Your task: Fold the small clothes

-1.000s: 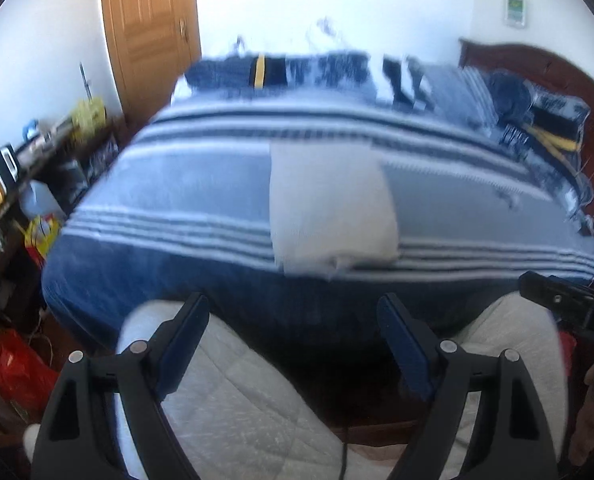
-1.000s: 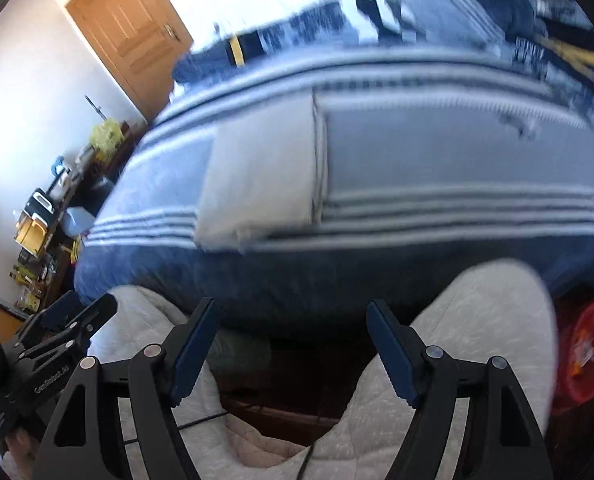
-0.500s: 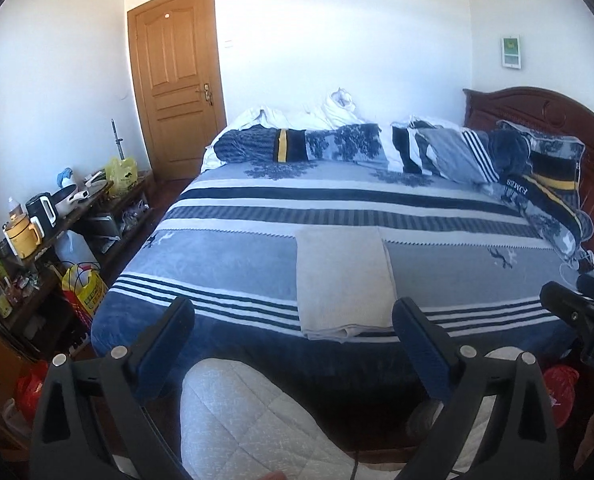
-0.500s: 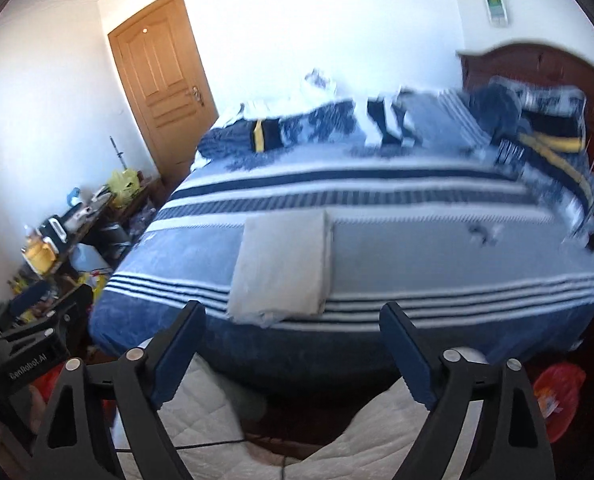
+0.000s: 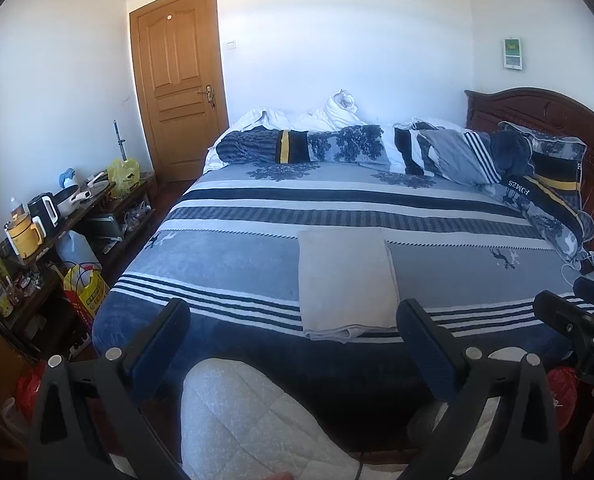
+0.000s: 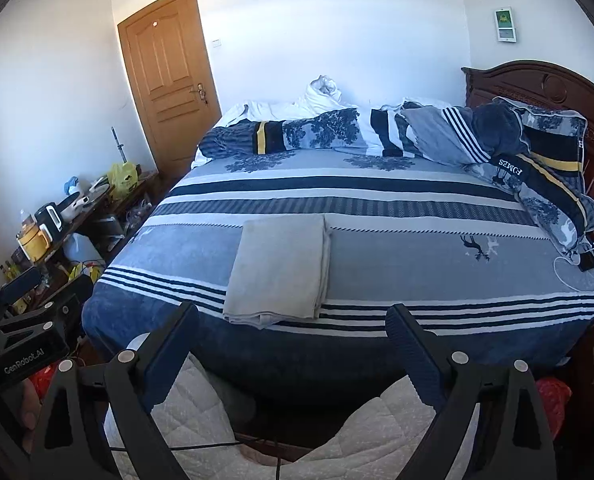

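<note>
A folded beige cloth (image 5: 347, 280) (image 6: 279, 270) lies flat on the blue striped bed (image 5: 237, 264) (image 6: 437, 268), close to its near edge. My left gripper (image 5: 293, 312) hangs in the air short of the bed. Its jaws are opening, and nothing is between them. My right gripper (image 6: 292, 314) hovers beside it in the same way, jaws opening and nothing held. Each gripper shows at the edge of the other's view: the right gripper (image 5: 577, 320) on the right, the left gripper (image 6: 25, 332) on the left. Neither touches the cloth.
Pillows and bunched bedding (image 5: 337, 144) line the far side, below a dark wooden headboard (image 5: 557, 120). A low side table (image 5: 49, 216) with kettles and bottles stands left, with a wooden door (image 5: 177, 100) behind. A person's quilted white knees (image 5: 249, 420) are below the grippers.
Both grippers have risen and tipped up, so the whole bed and room now show. Their jaws stand wider than before. The folded cloth has stayed in place.
</note>
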